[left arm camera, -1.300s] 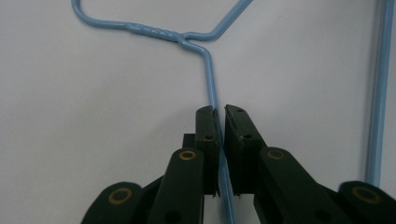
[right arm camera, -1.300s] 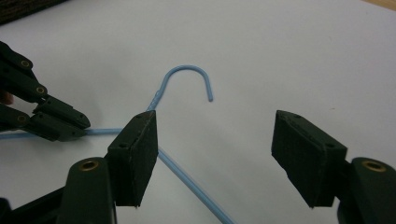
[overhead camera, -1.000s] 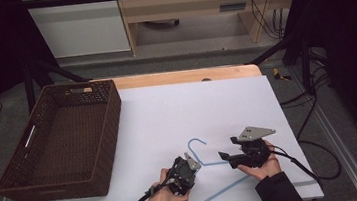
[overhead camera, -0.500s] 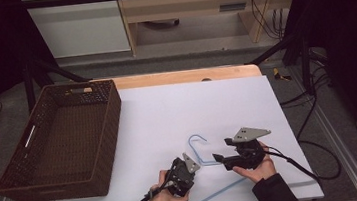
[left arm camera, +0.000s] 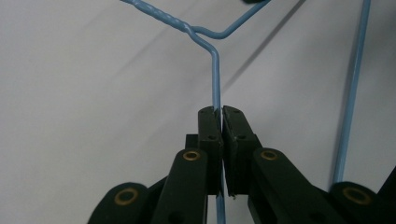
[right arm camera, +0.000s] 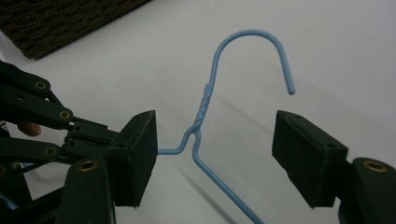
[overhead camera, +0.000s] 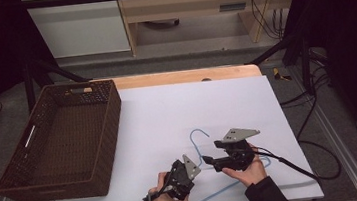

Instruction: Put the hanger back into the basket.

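Blue wire hanger (overhead camera: 198, 143) is lying at the near edge of the white table (overhead camera: 182, 105), hook pointing away from the person, its long bar running along that edge. The left gripper (left arm camera: 218, 112) is pinching one shoulder wire, jaws closed on it. The right gripper (right arm camera: 215, 154) is gaping wide around the twisted neck. A wicker basket (overhead camera: 102, 133) is sitting left; the far tabletop is lying bare.

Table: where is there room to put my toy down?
The white table is bare between the basket and its right edge, beyond the hanger. The near edge is crowded: the left gripper pinches the hanger wire and the open right gripper sits beside it.
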A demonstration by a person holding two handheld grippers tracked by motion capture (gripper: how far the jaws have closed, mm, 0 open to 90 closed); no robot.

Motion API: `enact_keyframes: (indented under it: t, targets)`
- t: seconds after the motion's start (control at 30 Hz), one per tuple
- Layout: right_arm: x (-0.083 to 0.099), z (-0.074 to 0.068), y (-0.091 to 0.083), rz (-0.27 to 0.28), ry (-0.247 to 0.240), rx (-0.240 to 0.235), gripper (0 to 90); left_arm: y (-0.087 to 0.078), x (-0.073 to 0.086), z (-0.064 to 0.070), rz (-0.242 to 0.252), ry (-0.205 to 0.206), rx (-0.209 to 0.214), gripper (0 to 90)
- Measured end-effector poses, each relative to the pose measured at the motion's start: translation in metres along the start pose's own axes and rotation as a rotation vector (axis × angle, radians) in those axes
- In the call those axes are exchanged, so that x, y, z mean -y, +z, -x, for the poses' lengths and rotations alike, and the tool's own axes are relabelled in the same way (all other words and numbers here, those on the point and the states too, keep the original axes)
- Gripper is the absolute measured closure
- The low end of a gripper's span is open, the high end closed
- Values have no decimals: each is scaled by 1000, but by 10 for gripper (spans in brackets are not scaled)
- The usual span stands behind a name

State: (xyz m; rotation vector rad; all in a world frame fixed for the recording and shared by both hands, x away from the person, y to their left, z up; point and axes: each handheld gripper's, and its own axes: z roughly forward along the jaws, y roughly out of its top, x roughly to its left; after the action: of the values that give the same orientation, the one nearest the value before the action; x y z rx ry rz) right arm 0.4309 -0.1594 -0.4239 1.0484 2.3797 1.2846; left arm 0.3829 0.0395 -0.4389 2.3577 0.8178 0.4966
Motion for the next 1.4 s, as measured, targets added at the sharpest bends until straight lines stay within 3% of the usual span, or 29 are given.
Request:
enact_keyframes:
  t: [0.2, 0.4, 0.87, 1.03, 1.2, 1.27, 1.4]
  targets:
    - [-5, -7, 18, -24, 16, 2, 355, -2, 0, 2, 4, 7, 1, 870]
    - [-6, -7, 35, -54, 40, 24, 461, -2, 0, 2, 1, 12, 0, 870]
    - [-7, -3, 44, -80, 117, -19, 797, -1, 1, 3, 2, 30, -12, 870]
    - [-7, -3, 44, -81, 137, -27, 821, -2, 1, 3, 3, 31, -11, 869]
    - [-8, -3, 42, -72, 167, -36, 838, -3, 0, 1, 21, 37, 6, 852]
    - [-9, -3, 41, -59, 172, -48, 846, -3, -1, -2, 20, 37, 10, 766]
    - [-9, -4, 39, -49, 174, -54, 852, -2, -2, -10, 19, -14, 103, 645]
